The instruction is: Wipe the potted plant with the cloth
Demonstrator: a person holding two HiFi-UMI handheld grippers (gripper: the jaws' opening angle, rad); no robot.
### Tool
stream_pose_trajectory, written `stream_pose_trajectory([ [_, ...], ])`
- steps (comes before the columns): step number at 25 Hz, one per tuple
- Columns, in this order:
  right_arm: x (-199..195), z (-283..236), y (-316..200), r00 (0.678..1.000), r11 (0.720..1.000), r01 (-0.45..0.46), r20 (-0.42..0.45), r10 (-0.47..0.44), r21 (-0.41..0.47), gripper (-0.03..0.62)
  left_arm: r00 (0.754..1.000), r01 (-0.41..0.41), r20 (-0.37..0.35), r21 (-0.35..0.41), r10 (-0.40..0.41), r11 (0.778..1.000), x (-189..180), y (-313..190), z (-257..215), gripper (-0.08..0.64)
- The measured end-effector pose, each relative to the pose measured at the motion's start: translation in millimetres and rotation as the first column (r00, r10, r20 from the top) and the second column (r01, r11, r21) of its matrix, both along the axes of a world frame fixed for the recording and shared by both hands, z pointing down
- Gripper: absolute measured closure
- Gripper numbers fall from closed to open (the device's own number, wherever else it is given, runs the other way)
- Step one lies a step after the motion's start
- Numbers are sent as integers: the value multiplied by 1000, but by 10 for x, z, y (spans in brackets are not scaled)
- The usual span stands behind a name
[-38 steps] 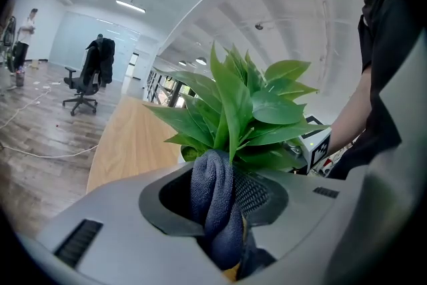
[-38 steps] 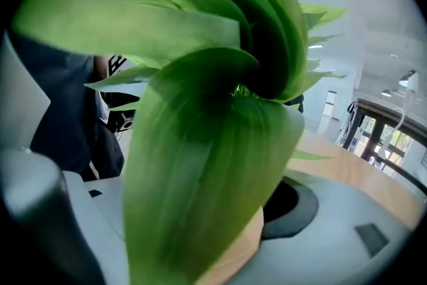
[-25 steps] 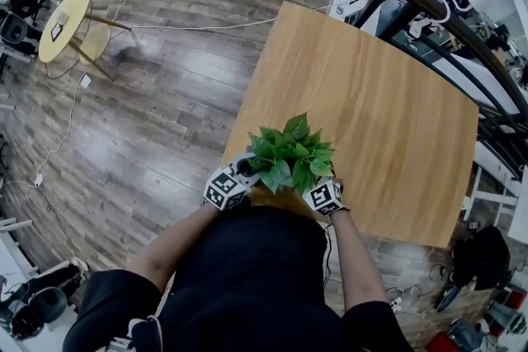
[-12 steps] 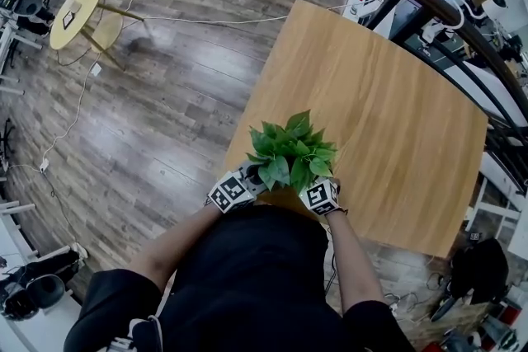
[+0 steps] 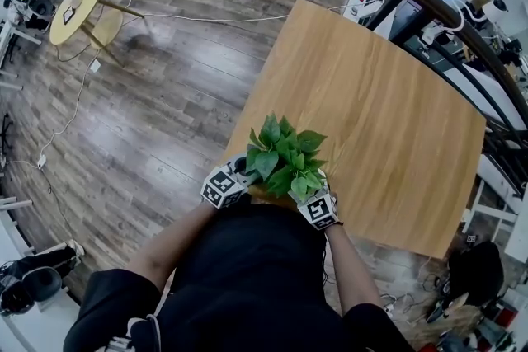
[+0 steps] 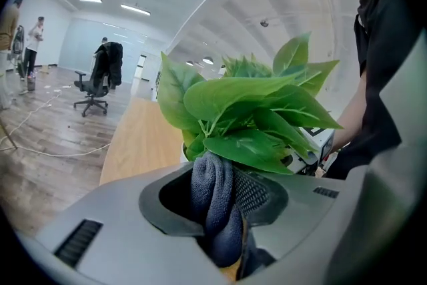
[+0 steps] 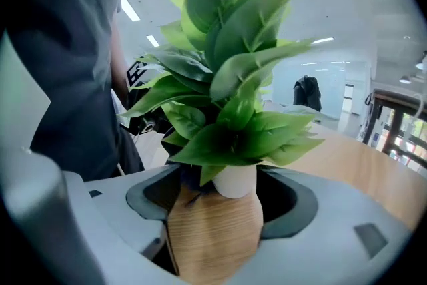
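Jaws of left gripper (image 6: 223,213) tight on cloth (image 6: 210,187) beneath potted plant (image 6: 247,110) leaves; right gripper (image 7: 223,207) jaws wide apart

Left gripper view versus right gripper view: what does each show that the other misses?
Only the left gripper view shows the grey cloth pinched in the left gripper, plus an office chair. Only the right gripper view plainly shows the white pot, at the mouth of the open right gripper. Both show the plant's green leaves and the wooden table.
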State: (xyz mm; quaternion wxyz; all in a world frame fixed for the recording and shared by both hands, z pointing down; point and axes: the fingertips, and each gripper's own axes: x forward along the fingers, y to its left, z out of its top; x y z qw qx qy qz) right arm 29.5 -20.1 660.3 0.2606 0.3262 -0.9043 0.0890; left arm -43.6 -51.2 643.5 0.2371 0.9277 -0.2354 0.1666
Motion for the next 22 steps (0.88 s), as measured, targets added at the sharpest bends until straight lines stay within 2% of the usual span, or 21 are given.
stream_pose_trajectory([
  [3, 169, 67, -136, 997, 997, -80, -15, 80, 4, 255, 1000, 15, -1, 6, -15, 1000, -21, -37, -12, 428],
  [6, 117, 31, -233, 999, 999, -39, -37, 40, 27, 255, 999, 33, -5, 11, -33, 999, -20, -67, -19, 428],
  [9, -31, 62, -245, 1000, 1000, 17, -25, -17, 10, 255, 999, 49, -3, 17, -49, 999, -2, -125, -30, 428],
  [13, -50, 50, -289, 999, 999, -47, 4, 47, -4, 256, 998, 58, -4, 13, -58, 998, 54, -134, -47, 428],
  [17, -70, 35, -363, 993, 994, -114, 31, 114, -2, 256, 999, 32, -2, 10, -32, 999, 108, -94, -65, 428],
  [22, -61, 34, -378, 993, 993, -119, 7, 119, 5, 256, 999, -32, -8, 7, 32, 999, 213, 86, -48, 428],
])
